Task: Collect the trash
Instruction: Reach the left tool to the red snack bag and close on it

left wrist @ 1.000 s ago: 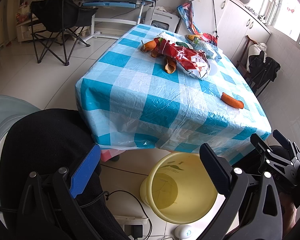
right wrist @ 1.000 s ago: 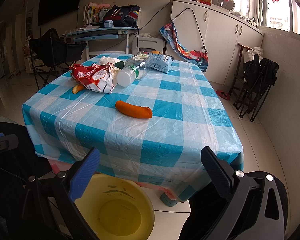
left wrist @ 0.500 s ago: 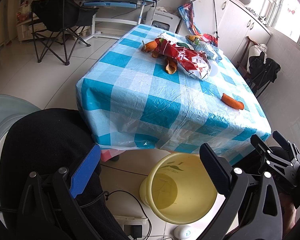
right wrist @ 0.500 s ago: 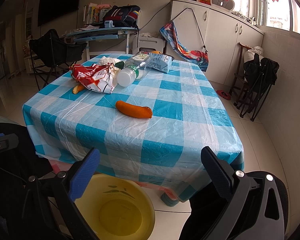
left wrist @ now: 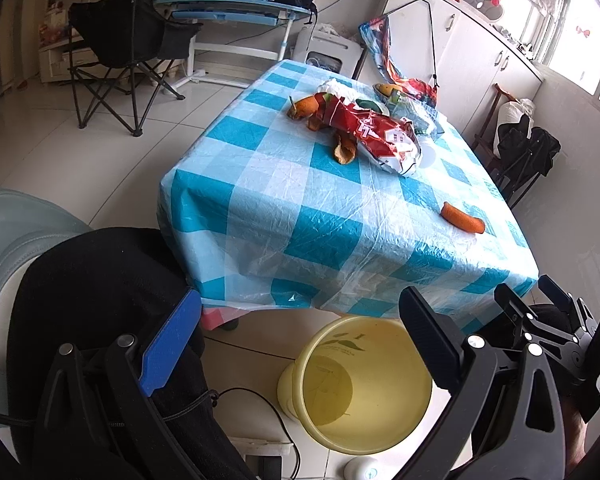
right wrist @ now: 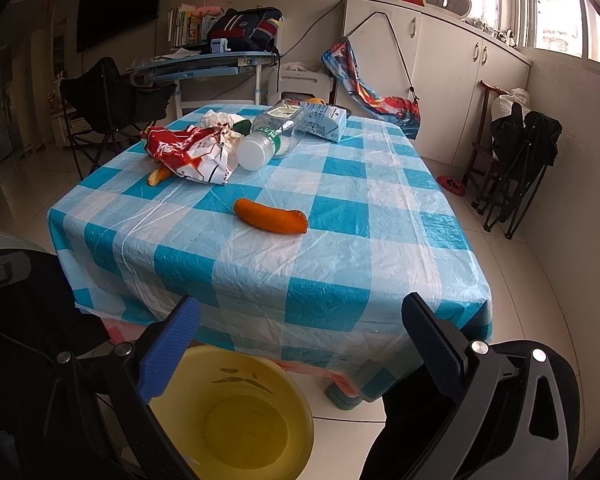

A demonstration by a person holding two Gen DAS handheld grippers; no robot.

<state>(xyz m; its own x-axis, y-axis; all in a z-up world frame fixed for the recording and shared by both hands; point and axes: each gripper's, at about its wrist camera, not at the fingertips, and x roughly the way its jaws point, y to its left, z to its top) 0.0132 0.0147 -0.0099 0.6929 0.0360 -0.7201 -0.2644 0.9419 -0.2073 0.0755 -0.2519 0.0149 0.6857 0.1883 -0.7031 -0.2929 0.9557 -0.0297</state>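
trash on checked counter [right wrist: 400, 240]: orange peel [right wrist: 271, 221] nr front, red wrapper [right wrist: 188, 153] & bottle [right wrist: 274, 133] far side; yellow bin [right wrist: 236, 412] on floor below; both grippers [left wrist: 300, 356] [right wrist: 300, 344] w/ fingers wide apart, holding nothing; risk: peel rolls off plastic cover.

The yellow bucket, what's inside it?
Nothing that shows: the bucket looks empty, its bare yellow bottom visible. In the right wrist view a blue finger covers part of its rim.
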